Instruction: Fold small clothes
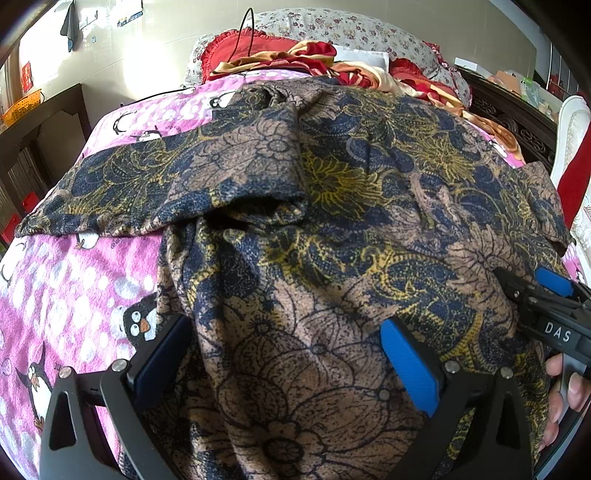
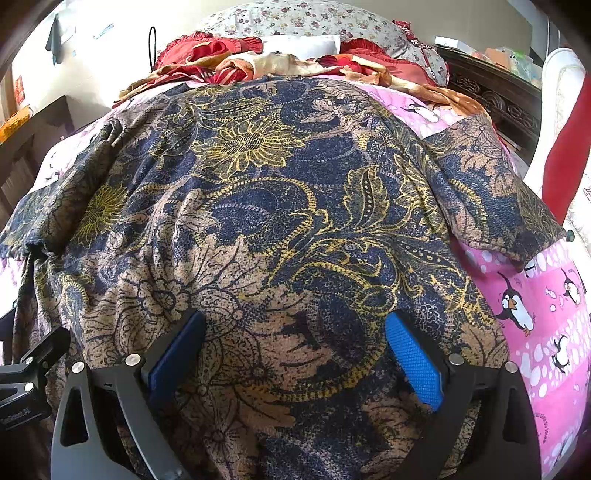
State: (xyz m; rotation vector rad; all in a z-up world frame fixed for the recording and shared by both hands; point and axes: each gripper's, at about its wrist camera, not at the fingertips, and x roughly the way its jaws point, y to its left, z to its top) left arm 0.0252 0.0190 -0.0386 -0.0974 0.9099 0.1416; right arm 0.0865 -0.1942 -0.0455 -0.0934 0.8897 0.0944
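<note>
A blue, tan and yellow floral garment point(image 1: 332, 206) lies spread over a pink penguin blanket point(image 1: 74, 288) on a bed. Its left sleeve point(image 1: 122, 192) is spread sideways. It fills the right wrist view too point(image 2: 277, 221), with the right sleeve point(image 2: 491, 199) lying out on the blanket point(image 2: 535, 332). My left gripper point(image 1: 284, 332) is open, its blue pads point(image 1: 408, 362) standing over the garment's near left part. My right gripper point(image 2: 295, 332) is open over the near right part. It also shows at the right edge of the left wrist view point(image 1: 546, 291).
Red and gold bedding point(image 1: 295, 59) and a floral pillow point(image 1: 351, 29) are heaped at the bed's head. A dark carved headboard point(image 1: 517, 122) and a white chair point(image 1: 574, 125) stand on the right. A dark table with an orange basket point(image 1: 22, 107) is at far left.
</note>
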